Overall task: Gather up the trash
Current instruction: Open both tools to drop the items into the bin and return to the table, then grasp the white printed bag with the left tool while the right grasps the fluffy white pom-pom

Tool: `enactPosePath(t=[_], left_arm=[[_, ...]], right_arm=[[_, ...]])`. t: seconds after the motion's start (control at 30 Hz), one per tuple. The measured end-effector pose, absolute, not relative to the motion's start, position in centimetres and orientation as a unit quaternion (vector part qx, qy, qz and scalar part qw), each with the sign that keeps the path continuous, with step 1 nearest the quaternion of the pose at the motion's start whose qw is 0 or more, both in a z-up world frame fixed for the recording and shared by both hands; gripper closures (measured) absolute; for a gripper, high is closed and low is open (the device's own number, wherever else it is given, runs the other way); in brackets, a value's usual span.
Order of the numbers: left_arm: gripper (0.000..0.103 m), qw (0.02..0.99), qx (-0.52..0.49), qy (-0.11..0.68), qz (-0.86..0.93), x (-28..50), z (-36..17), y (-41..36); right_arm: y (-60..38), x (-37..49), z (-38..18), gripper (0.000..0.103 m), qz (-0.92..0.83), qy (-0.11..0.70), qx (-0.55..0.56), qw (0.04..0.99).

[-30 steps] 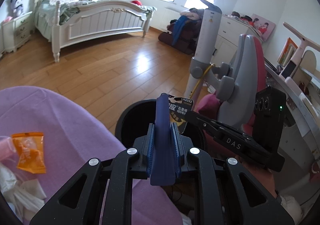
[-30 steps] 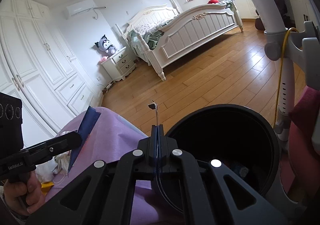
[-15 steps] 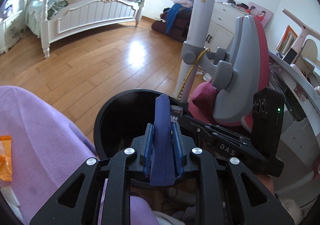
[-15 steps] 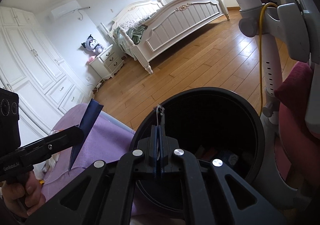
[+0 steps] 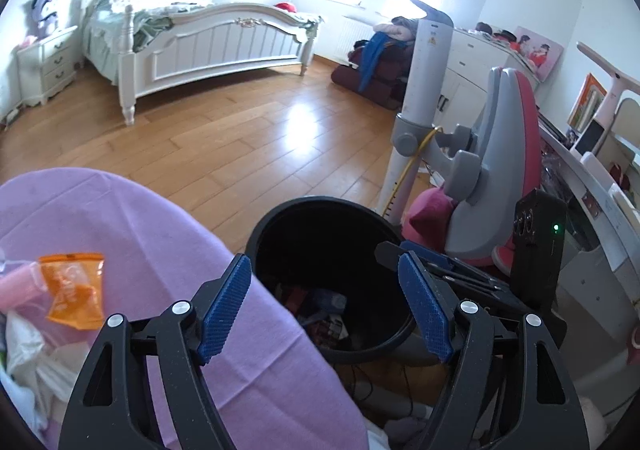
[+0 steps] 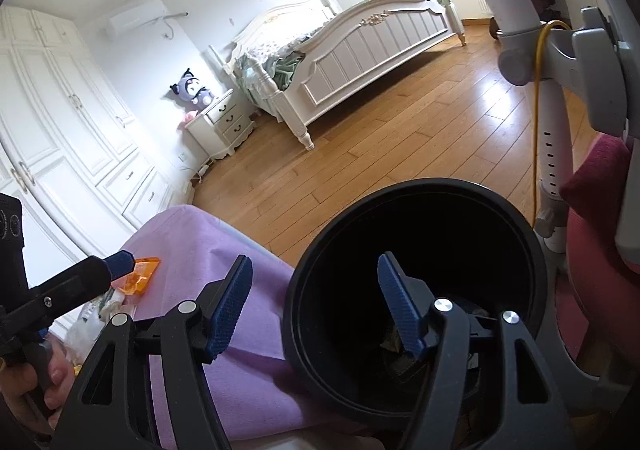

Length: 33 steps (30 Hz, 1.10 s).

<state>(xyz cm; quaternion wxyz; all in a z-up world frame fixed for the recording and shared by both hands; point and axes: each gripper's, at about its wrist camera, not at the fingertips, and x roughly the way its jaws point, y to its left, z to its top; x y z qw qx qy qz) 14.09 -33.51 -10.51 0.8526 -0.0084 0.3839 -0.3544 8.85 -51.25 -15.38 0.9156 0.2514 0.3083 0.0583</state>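
Both grippers are held over the round black plastic trash bin (image 5: 276, 226), which stands on the wooden floor just beside the near edge of the table covered with a purple cloth (image 5: 120, 217).

The left gripper (image 5: 324, 306) points forward and downward, and its blue ribbed pads (image 5: 226, 302) stand wide apart. Its jaws have just been opening, and nothing is between them now — only the mouth of the bin shows in the gap. The left pad hangs over the edge of the purple cloth, the right one over the bin's far rim.

The right gripper (image 6: 316, 306) is tilted downward in the same way. Its jaws have also just been opening and they are empty; its right pad is above the dark inside of the bin (image 6: 412, 209), its left pad above the cloth (image 6: 200, 234). In the right wrist view, the person's hand (image 6: 28, 382) is closed around the handle of the left gripper at the lower left.

At the bottom of the bin lie some pieces of trash, perhaps packets and wrappers, but it is too dark to tell them apart.

An orange transparent plastic bag (image 5: 74, 290) lies on the cloth toward its left edge, well apart from the bin, beside a pink object (image 5: 18, 286) and crumpled white plastic (image 5: 24, 342).
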Motion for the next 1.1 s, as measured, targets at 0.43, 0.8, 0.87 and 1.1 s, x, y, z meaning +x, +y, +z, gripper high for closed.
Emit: enactPosePath(t=[0.43,0.8,0.87,1.1], left_arm=[[0.027,0.898,-0.052,0.374,-0.226,10.8,-7.6,-15.1],[0.027,0.895,-0.153,0.406,-0.106,11.7,-11.5,1.2],[0.027,0.890,-0.166,0.411,-0.108,12.6,-12.1,2.3],[0.027,0.875,-0.196,0.425,-0.124,16.8,-14.1,3.4]], right_arm=[[-41.4,10.7,-12.1,0.037,0.158,0.329,0.202,0.909],[-29.1,10.7,-11.2,0.036,0.279,0.367,0.119,0.879],[-26.8,10.6,-11.1,0.036,0.298,0.375,0.102,0.872],[-19.9,10.0,-10.7,0.036,0.344,0.394,0.031,0.851]])
